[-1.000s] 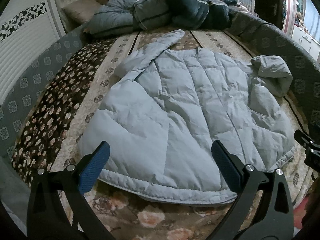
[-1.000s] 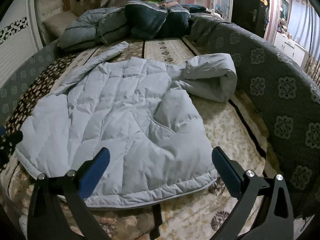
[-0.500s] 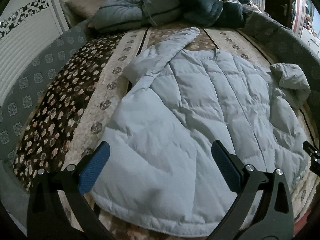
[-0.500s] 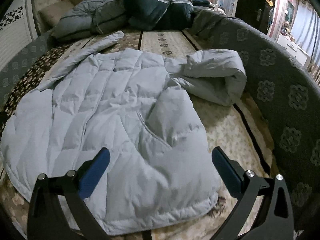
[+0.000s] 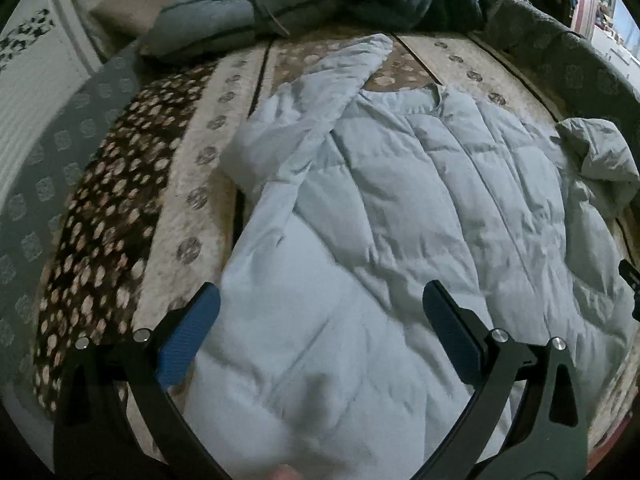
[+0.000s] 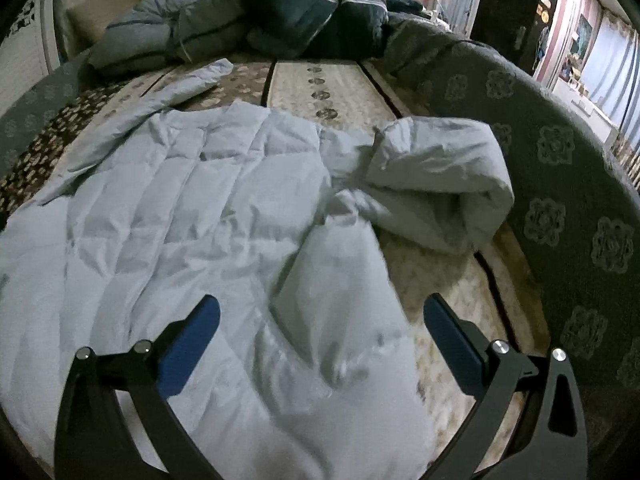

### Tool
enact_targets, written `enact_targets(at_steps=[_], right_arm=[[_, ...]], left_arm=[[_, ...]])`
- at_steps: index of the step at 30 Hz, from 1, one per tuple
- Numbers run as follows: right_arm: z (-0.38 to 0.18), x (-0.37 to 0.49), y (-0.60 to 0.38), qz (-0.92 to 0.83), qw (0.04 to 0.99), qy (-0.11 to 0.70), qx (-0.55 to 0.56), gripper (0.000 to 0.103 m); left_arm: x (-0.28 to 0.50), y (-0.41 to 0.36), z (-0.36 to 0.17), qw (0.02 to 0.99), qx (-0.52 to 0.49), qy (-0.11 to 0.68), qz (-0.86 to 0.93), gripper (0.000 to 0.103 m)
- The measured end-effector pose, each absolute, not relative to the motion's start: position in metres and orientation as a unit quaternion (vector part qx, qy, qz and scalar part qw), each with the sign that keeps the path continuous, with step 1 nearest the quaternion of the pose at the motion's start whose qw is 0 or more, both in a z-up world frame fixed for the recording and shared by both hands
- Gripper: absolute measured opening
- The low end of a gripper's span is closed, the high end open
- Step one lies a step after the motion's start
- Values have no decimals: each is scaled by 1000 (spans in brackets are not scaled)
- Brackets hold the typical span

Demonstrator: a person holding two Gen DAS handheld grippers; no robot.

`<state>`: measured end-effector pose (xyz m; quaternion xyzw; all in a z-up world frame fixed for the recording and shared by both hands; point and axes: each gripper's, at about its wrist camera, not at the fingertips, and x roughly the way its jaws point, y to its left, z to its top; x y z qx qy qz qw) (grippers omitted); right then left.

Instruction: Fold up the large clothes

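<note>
Across the near half of the bed [image 5: 188, 184] a pale blue puffer jacket [image 5: 400, 220] lies spread flat, its hem toward the near edge. Toward the left edge, one sleeve [image 5: 344, 68] stretches up toward the far end; the left claw [image 5: 320, 320] hangs released over the jacket's lower left part, grasping nothing. Farther right, the right claw [image 6: 320, 320] is likewise spread wide above the jacket's lower right side. Near the right edge, the other sleeve [image 6: 440, 176] lies bunched. Dark quilted coats [image 6: 224, 28] are heaped at the far end.
</note>
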<state>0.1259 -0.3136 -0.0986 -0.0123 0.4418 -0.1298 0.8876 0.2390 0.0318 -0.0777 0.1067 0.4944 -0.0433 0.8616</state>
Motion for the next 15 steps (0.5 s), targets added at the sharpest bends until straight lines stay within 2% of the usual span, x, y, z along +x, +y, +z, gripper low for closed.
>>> enact_targets(at_steps=[4,6,8,11,15], right_arm=[[-102,161,-314,-149,879,447,-73,101],[-96,177,-312,-155,888,423,-97,101],[-91,191,-313,-153,900,397,-94,101],[-96,224,-324,-112,894,430,-48,101],[-105,254,-336,-108,902,417,-23,101]], left_arm=[[280,21,-78,858,112,498,-51,100],[298,15,-79,861,127,491,-33,100],[319,8,-83,859,129,494,-35,100],[352,0,-101,846,123,516,-45,100],[396,-6,-131,834,97,541,-46,100]])
